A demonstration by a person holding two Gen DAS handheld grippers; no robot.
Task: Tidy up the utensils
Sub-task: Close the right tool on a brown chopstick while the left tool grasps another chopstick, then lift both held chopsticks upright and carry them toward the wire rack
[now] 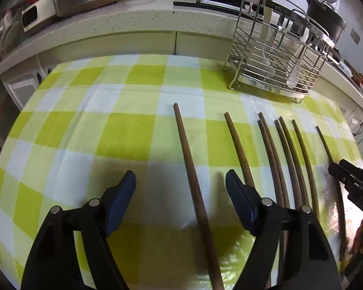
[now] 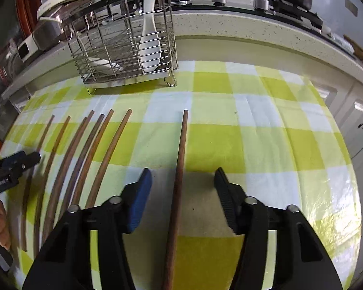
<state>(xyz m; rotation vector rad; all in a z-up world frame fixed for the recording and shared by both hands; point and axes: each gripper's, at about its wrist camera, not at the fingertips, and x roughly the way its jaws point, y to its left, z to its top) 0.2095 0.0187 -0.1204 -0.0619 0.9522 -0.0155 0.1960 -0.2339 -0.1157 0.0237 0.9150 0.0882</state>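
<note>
My left gripper's finger (image 1: 244,207) hides part of a chopstick (image 1: 237,145); the frame's bottom edge cuts the rest off.

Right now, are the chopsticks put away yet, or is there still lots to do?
Done: two white spoons stand in the wire rack. In hand: nothing yet; the left gripper is open around the leftmost chopstick, the right gripper open around the rightmost chopstick. Left: all eight chopsticks lie on the checked cloth.
</note>
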